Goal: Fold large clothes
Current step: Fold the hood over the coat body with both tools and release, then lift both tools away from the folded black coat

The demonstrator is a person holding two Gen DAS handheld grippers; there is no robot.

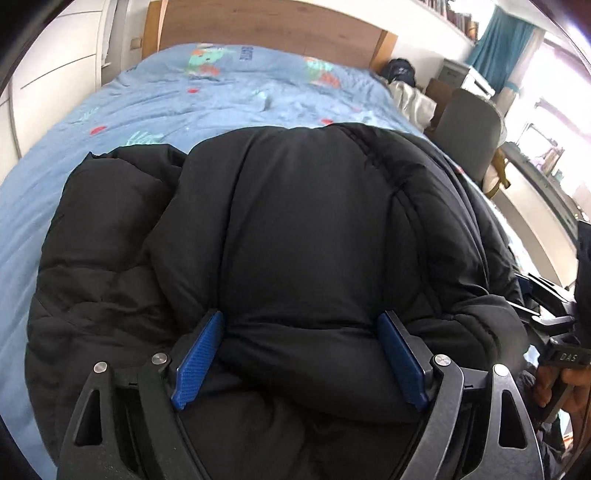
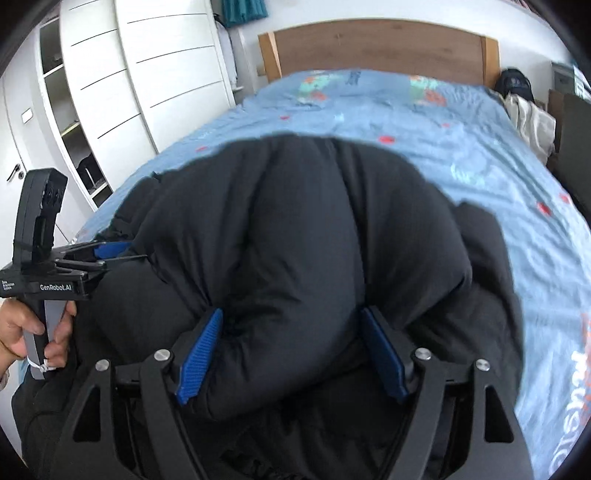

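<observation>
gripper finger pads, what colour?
Blue, ribbed pads on black arms, straddling a fold of the black jacket. Left wrist view shows it best.

Black jaws, ribbed blue pads (image 1: 199,360)

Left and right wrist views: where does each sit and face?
Left wrist: on the left tool, facing the headboard over the black puffer jacket; the right tool shows at right.
Right wrist: on the right tool, same heading; the left tool and left hand show.
Shared: jacket, blue bedspread.
</observation>
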